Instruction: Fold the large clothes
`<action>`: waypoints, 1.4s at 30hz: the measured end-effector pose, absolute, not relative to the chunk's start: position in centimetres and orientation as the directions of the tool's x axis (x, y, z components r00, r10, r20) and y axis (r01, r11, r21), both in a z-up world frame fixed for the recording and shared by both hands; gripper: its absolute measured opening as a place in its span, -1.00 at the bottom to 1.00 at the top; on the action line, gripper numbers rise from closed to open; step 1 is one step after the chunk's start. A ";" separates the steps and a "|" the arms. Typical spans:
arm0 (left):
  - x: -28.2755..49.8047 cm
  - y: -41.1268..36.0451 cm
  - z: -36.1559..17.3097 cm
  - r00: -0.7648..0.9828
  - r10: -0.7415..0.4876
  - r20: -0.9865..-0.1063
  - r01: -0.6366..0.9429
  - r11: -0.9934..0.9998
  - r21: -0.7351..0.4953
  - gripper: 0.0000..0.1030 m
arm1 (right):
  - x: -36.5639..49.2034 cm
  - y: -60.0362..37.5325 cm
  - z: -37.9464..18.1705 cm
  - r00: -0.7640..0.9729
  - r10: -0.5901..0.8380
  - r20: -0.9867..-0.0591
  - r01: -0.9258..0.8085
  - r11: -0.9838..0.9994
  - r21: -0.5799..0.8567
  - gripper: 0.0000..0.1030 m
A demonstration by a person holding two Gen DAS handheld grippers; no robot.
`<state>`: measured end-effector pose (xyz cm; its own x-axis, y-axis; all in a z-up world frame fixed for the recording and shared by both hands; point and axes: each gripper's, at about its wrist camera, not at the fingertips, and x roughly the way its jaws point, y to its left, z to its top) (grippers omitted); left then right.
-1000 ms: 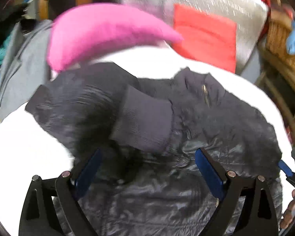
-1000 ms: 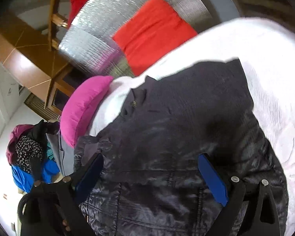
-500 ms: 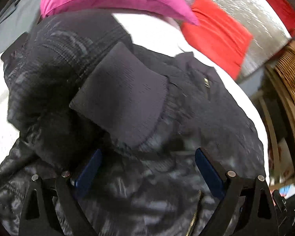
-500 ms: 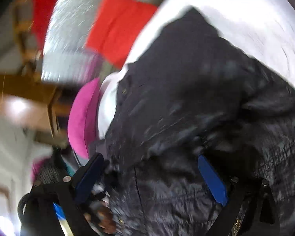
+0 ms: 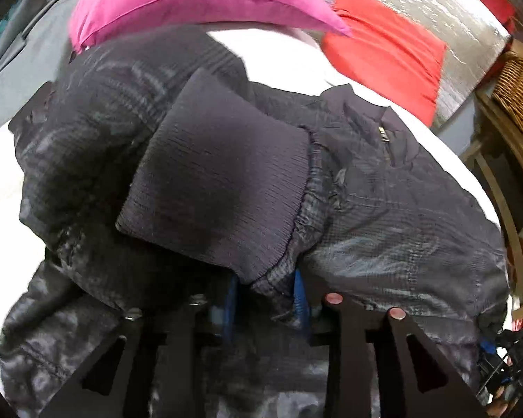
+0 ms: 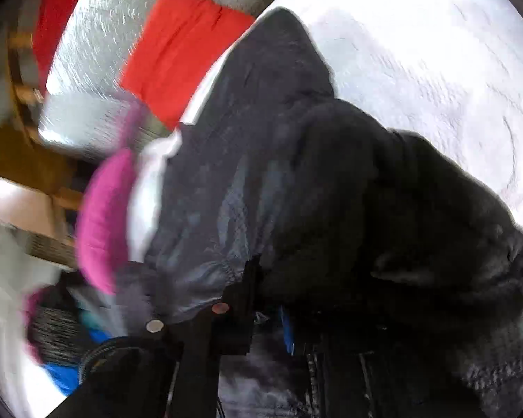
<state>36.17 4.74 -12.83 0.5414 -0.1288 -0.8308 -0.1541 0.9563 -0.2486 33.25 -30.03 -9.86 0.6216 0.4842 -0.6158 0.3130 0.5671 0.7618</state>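
A black quilted jacket (image 5: 383, 209) lies on the white bed cover (image 5: 286, 59), one sleeve folded across its chest with the ribbed cuff (image 5: 219, 188) on top. My left gripper (image 5: 265, 299) is closing, and a bunched fold of the jacket's lower part sits pinched between its blue pads. In the right wrist view the same jacket (image 6: 331, 191) fills the middle. My right gripper (image 6: 268, 313) is closing too, with dark jacket fabric squeezed between its fingers. The view is tilted and blurred.
A pink pillow (image 5: 191, 0) lies past the jacket, with a red cloth (image 5: 387, 45) on a silver sheet behind it. A wicker basket (image 5: 519, 83) and wooden frame stand at the right. A pile of clothes (image 6: 52, 331) lies off the bed's left side.
Both grippers have come down onto the jacket, and their wide-open jaws have closed in on folds of its fabric. The right wrist view has rolled.
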 end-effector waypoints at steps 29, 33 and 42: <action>35.3 4.8 -7.2 0.664 -0.130 -0.736 0.032 0.989 -0.146 0.31 | 38.2 -27.2 -3.1 0.649 0.363 -0.668 0.050 0.856 0.514 0.82; 33.8 10.5 -5.4 0.682 -0.187 -0.707 -0.020 0.962 -0.273 0.49 | 39.6 -26.6 -6.2 0.579 0.319 -0.751 0.075 0.896 0.438 0.85; 36.1 32.6 -9.5 0.711 -0.198 -0.675 -0.389 0.689 -0.612 0.58 | 32.0 -21.9 -1.8 0.681 0.361 -0.637 -0.098 0.907 0.410 0.85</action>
